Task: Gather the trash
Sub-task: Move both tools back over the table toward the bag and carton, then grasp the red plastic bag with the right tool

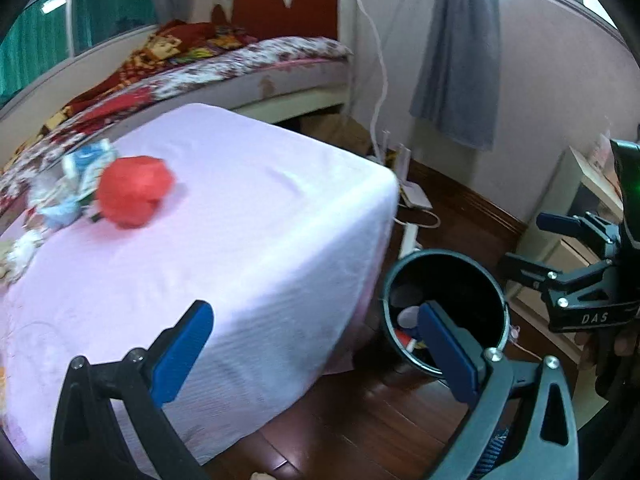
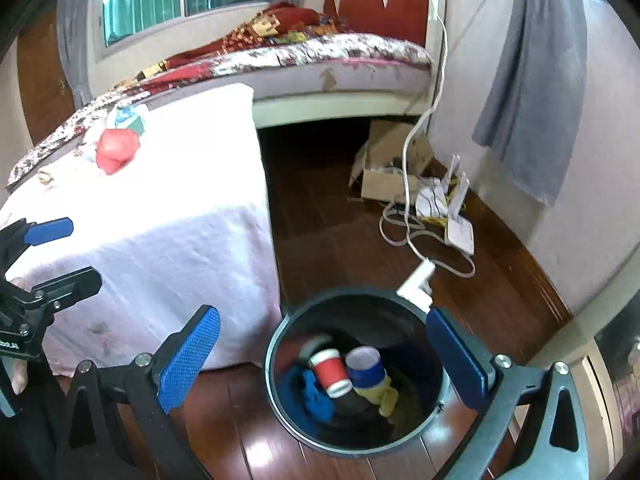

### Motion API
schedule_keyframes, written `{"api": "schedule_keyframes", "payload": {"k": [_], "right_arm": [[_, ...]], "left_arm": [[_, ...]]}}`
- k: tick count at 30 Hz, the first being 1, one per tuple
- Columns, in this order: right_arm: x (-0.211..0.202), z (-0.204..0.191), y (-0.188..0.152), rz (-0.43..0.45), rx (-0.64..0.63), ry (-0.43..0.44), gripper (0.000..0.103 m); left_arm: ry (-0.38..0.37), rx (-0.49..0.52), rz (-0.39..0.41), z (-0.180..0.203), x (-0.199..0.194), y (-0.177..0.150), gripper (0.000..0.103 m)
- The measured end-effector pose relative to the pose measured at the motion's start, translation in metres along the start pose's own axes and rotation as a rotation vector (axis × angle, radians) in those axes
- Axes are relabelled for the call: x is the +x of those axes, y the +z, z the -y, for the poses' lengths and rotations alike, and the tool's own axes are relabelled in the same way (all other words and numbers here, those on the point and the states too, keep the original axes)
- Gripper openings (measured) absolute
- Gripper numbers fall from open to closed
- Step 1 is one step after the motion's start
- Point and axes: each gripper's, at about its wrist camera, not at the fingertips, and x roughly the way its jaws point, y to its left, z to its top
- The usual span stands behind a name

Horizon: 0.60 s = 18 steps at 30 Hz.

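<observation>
A black trash bin stands on the wooden floor beside the table; inside lie a red paper cup, a blue cup, and blue and yellow scraps. My right gripper hovers open just above the bin, holding nothing. My left gripper is open and empty over the table's near corner, with the bin to its right. On the pink-white tablecloth lie a crumpled red ball, blue-white wrappers and a white tissue wad. The red ball also shows far left.
A bed with a patterned blanket stands behind the table. White cables, a router and a cardboard box clutter the floor by the wall. A grey curtain hangs at right, a pale cabinet below it.
</observation>
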Motion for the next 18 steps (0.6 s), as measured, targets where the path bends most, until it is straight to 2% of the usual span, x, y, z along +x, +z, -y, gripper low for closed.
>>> {"api": "schedule_keyframes", "payload": {"k": [10, 18], "right_arm": [[-0.014, -0.078, 0.050, 0.104, -0.101, 0.109, 0.103], [0.004, -0.153, 0.080, 0.138, -0.212, 0.203, 0.103]], "left_arm": [[0.119, -0.093, 0.055, -0.065, -0.033, -0.011, 0.102], [0.194, -0.215, 0.057, -0.132, -0.049, -0.030, 0.102]]}}
